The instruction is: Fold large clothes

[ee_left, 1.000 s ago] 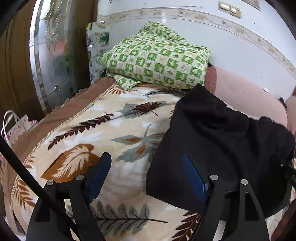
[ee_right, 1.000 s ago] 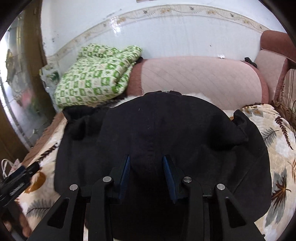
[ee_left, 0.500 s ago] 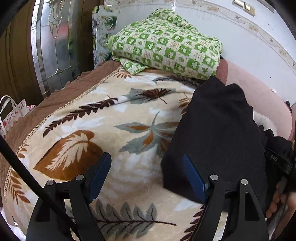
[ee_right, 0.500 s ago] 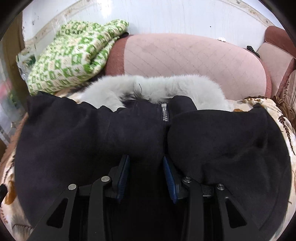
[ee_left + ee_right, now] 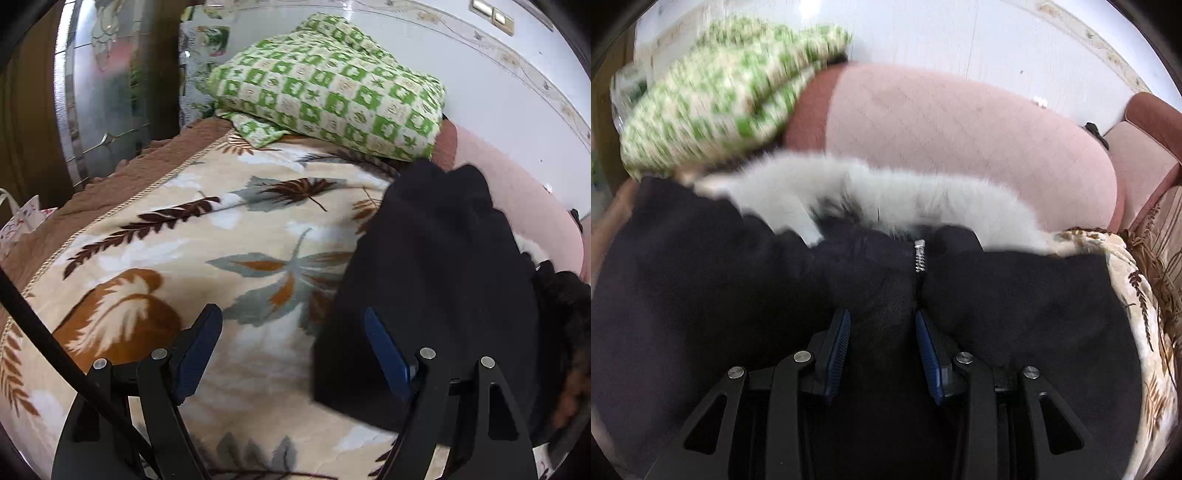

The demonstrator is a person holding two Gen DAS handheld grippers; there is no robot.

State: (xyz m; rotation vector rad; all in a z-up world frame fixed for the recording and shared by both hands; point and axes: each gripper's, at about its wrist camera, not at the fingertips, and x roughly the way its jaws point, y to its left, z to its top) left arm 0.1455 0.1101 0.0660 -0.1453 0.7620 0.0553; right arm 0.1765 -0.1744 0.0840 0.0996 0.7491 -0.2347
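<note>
A black coat with a white fur collar and a metal zipper lies on the leaf-patterned blanket. In the left wrist view the coat fills the right side, its edge folded. My left gripper is open and empty, hovering over the blanket at the coat's left edge. My right gripper sits over the coat's middle below the zipper, its jaws narrowly apart with black fabric bunched between them.
A folded green checked quilt lies at the head of the bed. A pink padded backrest runs along the white wall. A glass-panelled door and a paper bag stand left of the bed.
The coat's lower part was brought over its front, then drawn back, so the fur collar and zipper now show. The right gripper moved closer to the collar. The left gripper stayed open.
</note>
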